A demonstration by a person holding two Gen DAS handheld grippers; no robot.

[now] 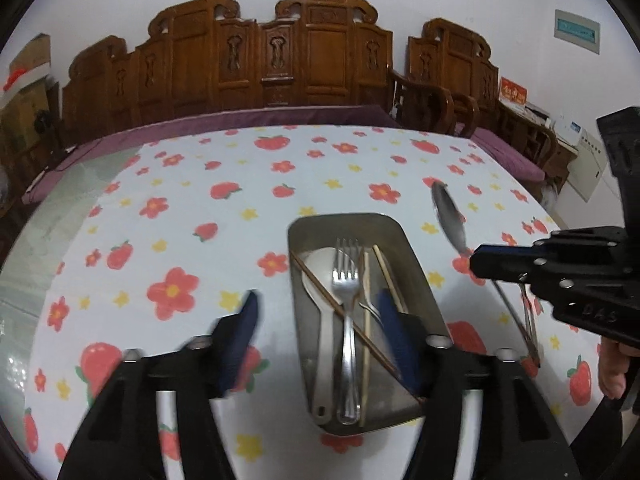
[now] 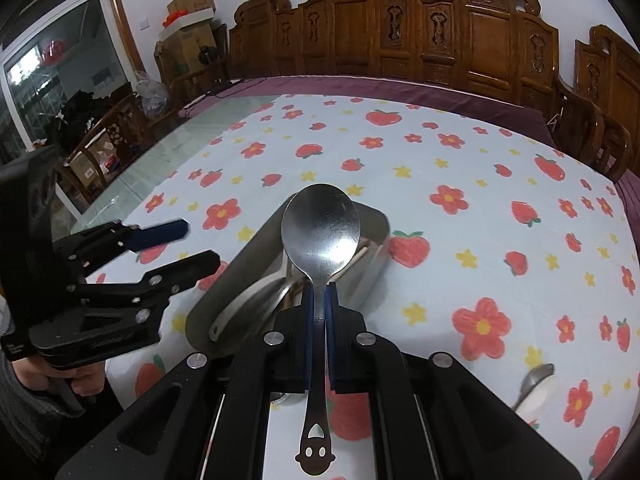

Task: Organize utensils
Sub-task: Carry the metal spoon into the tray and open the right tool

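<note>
A metal tray (image 1: 344,219) lies on the flowered tablecloth, holding a fork (image 1: 346,280), a pale spoon (image 1: 320,280) and several chopsticks (image 1: 386,276). My left gripper (image 1: 320,320) hangs open over the tray's near left part, its right finger above the tray and its left finger above the cloth, with nothing pressed. In the right wrist view my right gripper (image 2: 320,296) is shut on the neck of a steel spoon (image 2: 320,232), whose bowl hovers over the tray (image 2: 370,216). The left gripper (image 2: 202,244) shows open at the left there. The right gripper (image 1: 478,262) and its spoon (image 1: 448,212) sit right of the tray.
Another spoon (image 2: 536,378) lies on the cloth (image 2: 460,168) at the near right, beside something white. Carved wooden chairs (image 1: 304,52) line the table's far side. A person's hands hold both grippers at the frame edges.
</note>
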